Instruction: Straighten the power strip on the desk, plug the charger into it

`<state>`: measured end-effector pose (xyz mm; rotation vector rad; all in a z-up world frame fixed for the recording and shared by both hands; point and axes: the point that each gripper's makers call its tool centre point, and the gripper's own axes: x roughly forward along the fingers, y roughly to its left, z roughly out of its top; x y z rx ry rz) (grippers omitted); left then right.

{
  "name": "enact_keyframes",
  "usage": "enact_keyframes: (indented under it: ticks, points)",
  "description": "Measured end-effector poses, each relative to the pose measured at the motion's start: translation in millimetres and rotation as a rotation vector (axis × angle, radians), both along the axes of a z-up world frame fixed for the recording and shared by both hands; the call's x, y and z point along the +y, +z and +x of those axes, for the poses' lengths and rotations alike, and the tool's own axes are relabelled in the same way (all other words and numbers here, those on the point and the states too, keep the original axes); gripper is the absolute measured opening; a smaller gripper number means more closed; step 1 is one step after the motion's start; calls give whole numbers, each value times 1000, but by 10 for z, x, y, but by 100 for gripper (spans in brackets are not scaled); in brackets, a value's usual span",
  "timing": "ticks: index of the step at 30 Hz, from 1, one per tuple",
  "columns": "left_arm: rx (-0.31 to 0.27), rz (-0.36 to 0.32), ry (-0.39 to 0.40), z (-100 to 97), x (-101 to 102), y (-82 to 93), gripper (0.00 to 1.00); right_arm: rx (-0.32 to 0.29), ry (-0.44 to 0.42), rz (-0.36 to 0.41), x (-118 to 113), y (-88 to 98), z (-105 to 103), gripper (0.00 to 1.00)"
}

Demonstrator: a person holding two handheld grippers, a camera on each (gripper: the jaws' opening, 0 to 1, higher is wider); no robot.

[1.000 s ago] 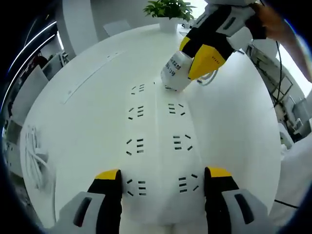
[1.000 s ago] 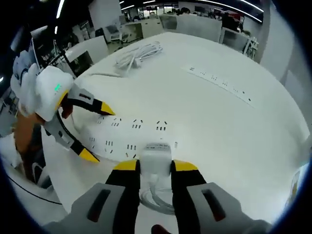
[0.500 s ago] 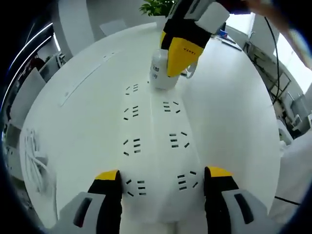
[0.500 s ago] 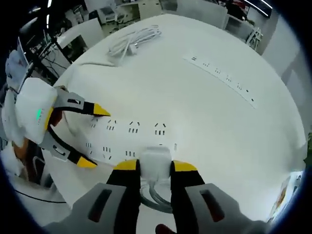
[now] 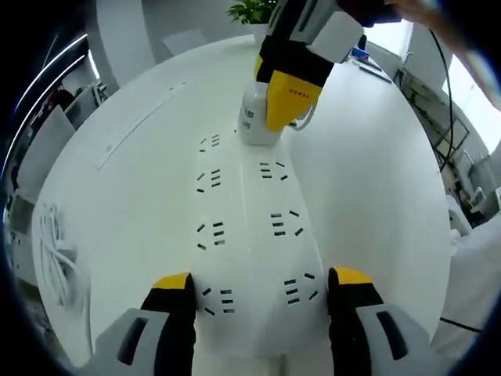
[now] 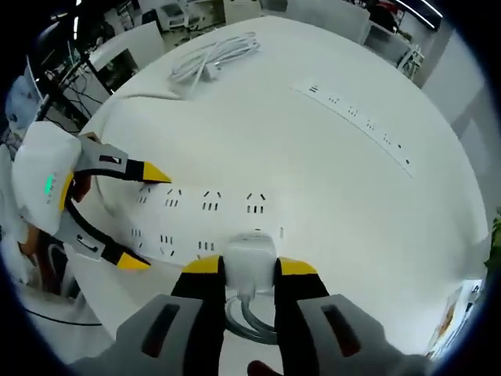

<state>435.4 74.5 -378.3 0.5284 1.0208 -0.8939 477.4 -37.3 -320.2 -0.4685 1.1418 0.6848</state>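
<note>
The right tongs (image 6: 249, 268) are clamping the white charger (image 6: 250, 251) by its flat sides, pressing it at the far end of the power strip (image 5: 250, 227) on the white counter (image 5: 376, 180). The left tongs (image 5: 262, 280) are straddling the strip's near end, spread wide. The rigid, smooth-sided charger probably needs a firm squeeze.

Bare desk (image 6: 329, 204) flanks the power strip (image 5: 250, 235); coiled cable (image 6: 215, 59) far off.
</note>
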Motion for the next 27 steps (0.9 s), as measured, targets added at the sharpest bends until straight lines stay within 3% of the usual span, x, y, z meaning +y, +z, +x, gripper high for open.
enact_keyframes:
  ticks: [16,19,22,24,27]
  points:
    - [-1,-3,17,-159,-33,32,69,-8,12,76,5,7,-52,23]
    - [-4,-8,18,-190,-42,42,69,-18,127,111,20,24,-91,25]
    - [-5,-11,19,-218,-53,50,69,-79,250,160,45,137,-111,26]
    - [-5,-11,19,-230,-58,54,69,-162,385,137,52,249,-94,29]
    - [-3,-10,19,-241,-65,57,69,-285,522,103,110,407,-25,38]
